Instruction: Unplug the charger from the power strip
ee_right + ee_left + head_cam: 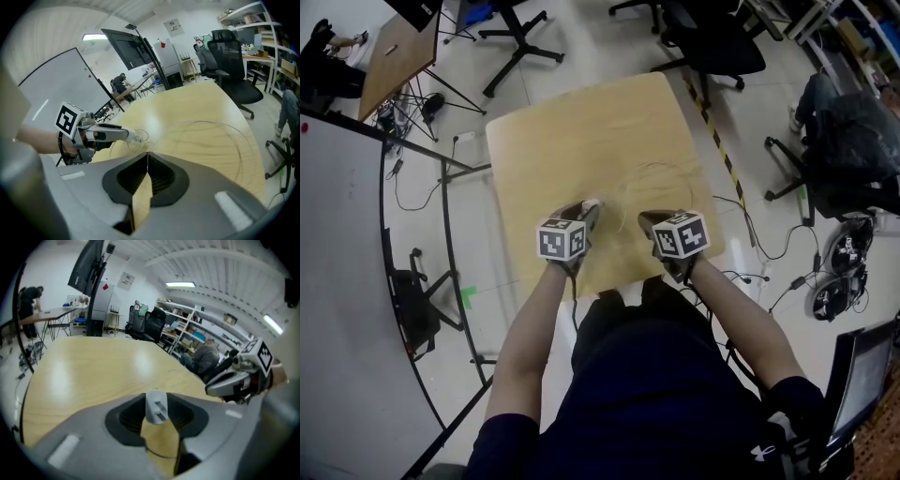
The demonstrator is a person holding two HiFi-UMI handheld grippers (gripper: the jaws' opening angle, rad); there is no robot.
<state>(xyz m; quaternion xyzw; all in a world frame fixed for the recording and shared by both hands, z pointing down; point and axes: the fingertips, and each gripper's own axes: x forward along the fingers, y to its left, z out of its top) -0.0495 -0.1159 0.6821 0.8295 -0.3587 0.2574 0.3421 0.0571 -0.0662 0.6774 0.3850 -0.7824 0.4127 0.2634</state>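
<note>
In the head view, the left gripper (pixel 587 211) and the right gripper (pixel 654 221) are seen low over the wooden table (pixel 581 131), close to its near edge. A small white piece, taken to be the charger (pixel 592 202), shows at the tip of the left gripper. A thin cable (pixel 661 178) lies in loose loops toward the table's right edge. No power strip can be found on the table.

In the left gripper view, the charger (pixel 156 406) is pinched between the jaws, with two short marks on its face turned toward the camera. Bare table is seen beyond it, and the right gripper (pixel 212 389) hangs off to the right.

In the right gripper view, the jaws are pressed together with nothing between them. The left gripper (pixel 124 135) is seen from the side with the charger (pixel 132 137) at its tip and the cable (pixel 234 136) looping away across the table.

Since the charger is held clear and no strip is in view, the unplugging is judged done. Only setting the charger down appears left.
</note>
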